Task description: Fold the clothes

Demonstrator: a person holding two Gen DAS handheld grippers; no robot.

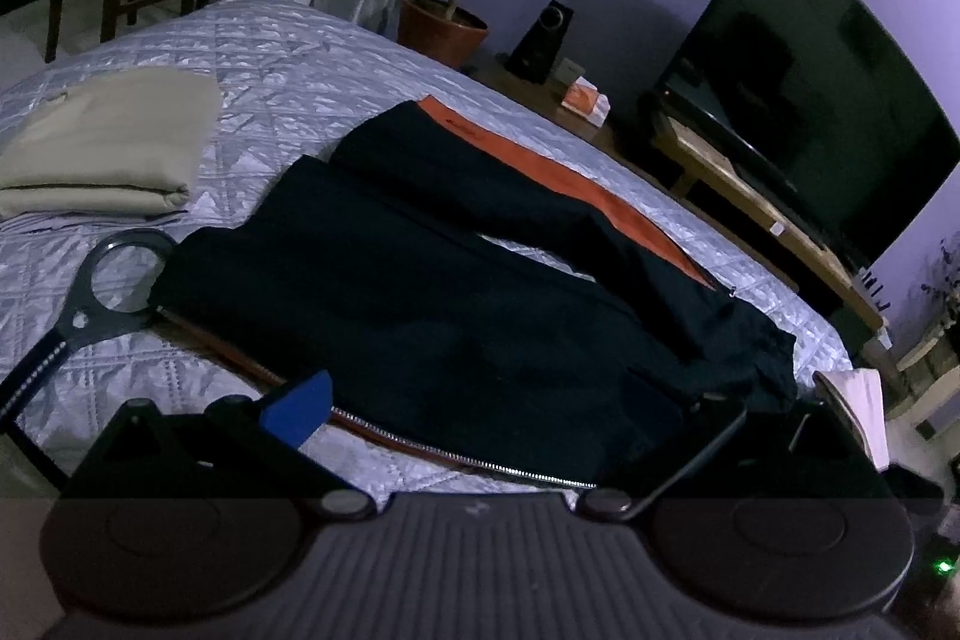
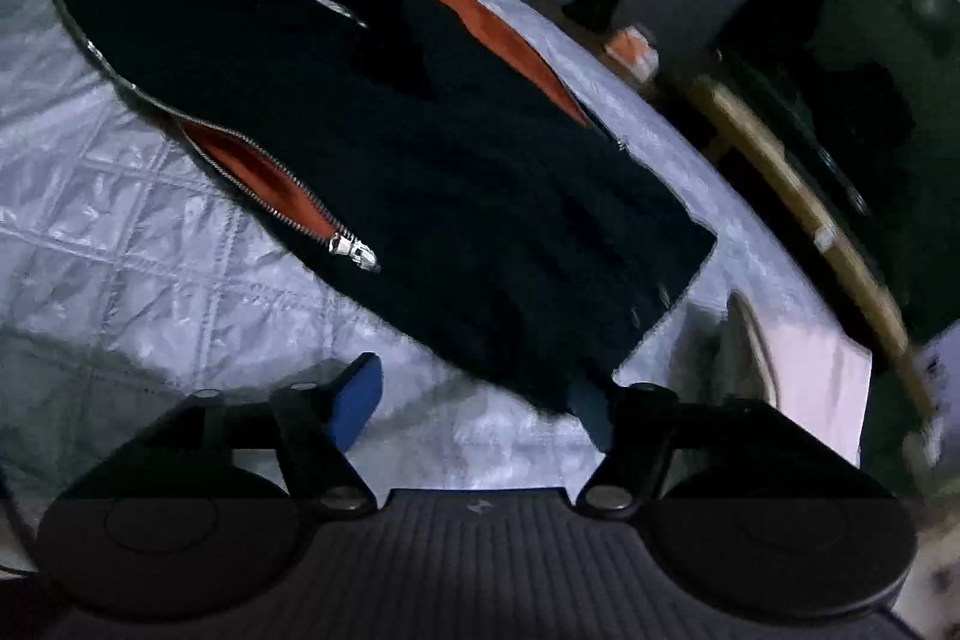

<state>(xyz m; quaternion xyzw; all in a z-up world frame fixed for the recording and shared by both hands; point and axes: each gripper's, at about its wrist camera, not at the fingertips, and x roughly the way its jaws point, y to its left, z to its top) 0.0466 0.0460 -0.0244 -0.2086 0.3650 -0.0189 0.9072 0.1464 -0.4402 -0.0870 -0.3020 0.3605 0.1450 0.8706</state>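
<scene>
Across the middle of the frame, on the quilted bed (image 1: pixel 288 58), lies a dark jacket (image 1: pixel 456 292) with orange lining and open zip (image 2: pixel 282 190); soft, limp, probably best pinched at hem or sleeve; left gripper (image 1: pixel 510 406) spread; right gripper (image 2: pixel 474 388) spread, empty.

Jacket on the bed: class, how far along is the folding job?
Done: a beige garment lies folded on the quilt. In hand: the dark jacket, laid flat, zip partly open; both grippers, left and right, open at its edge. Left: folding it.
</scene>
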